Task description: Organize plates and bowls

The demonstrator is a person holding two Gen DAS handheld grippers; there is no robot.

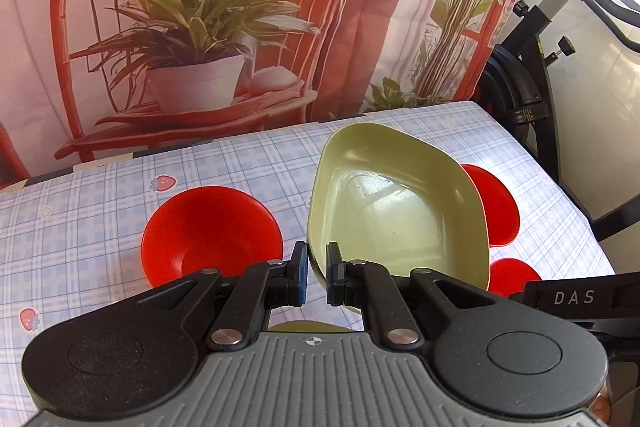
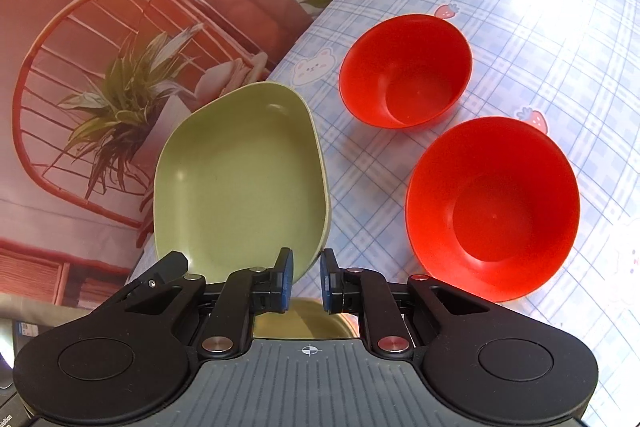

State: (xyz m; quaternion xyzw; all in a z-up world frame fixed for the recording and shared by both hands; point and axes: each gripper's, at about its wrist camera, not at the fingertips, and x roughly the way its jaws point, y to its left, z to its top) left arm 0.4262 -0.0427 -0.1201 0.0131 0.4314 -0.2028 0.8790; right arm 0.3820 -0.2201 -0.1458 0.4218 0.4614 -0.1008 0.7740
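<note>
My left gripper point(image 1: 316, 277) is shut on the rim of a green plate point(image 1: 400, 211) and holds it tilted above the checked tablecloth point(image 1: 80, 227). A red bowl point(image 1: 212, 231) sits to its left; two more red bowls point(image 1: 496, 207) point(image 1: 512, 275) show partly behind the plate. My right gripper point(image 2: 306, 281) is shut on the rim of another green plate point(image 2: 240, 187), held tilted near the table's left edge. Two red bowls point(image 2: 406, 71) point(image 2: 494, 209) stand to its right. A yellow-green dish point(image 2: 304, 323) lies under the right gripper, mostly hidden.
A printed backdrop point(image 1: 200, 27) of a red chair and plants hangs behind the table. Black exercise equipment point(image 1: 528, 75) stands past the table's right edge. Part of the other gripper point(image 1: 576, 299) shows at the right of the left wrist view.
</note>
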